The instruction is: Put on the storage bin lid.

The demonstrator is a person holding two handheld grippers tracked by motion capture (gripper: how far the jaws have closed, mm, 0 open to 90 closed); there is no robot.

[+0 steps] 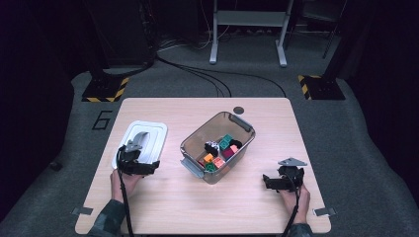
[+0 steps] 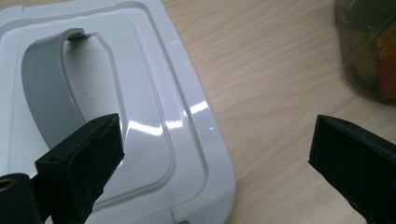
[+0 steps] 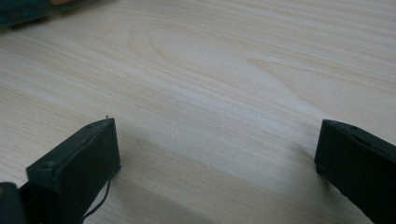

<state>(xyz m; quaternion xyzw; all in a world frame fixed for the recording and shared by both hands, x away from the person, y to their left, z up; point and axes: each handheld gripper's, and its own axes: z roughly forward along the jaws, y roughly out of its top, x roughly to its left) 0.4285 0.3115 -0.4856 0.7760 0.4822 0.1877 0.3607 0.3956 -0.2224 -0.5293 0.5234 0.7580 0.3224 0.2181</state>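
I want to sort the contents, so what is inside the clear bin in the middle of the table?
The clear bin holds a heap of small toy blocks in green, orange, red and pink, plus some black pieces. Whatever lies beneath the heap is covered, so the count cannot be told.

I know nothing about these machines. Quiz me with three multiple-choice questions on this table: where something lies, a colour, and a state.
1. Where does the white lid lie?
A. On the table, left of the clear box
B. On top of the clear box
C. On the floor

2. What colour is the lid's handle?
A. Red
B. Grey
C. Green

3. How do the jaws of the left gripper stand?
A. Shut on the handle
B. Shut on a block
C. Open, holding nothing

Answers:
1 A: the high view shows the lid flat on the wood beside the box.
2 B: the left gripper view shows a grey curved band.
3 C: the jaws stand wide apart over the lid's edge and bare wood.
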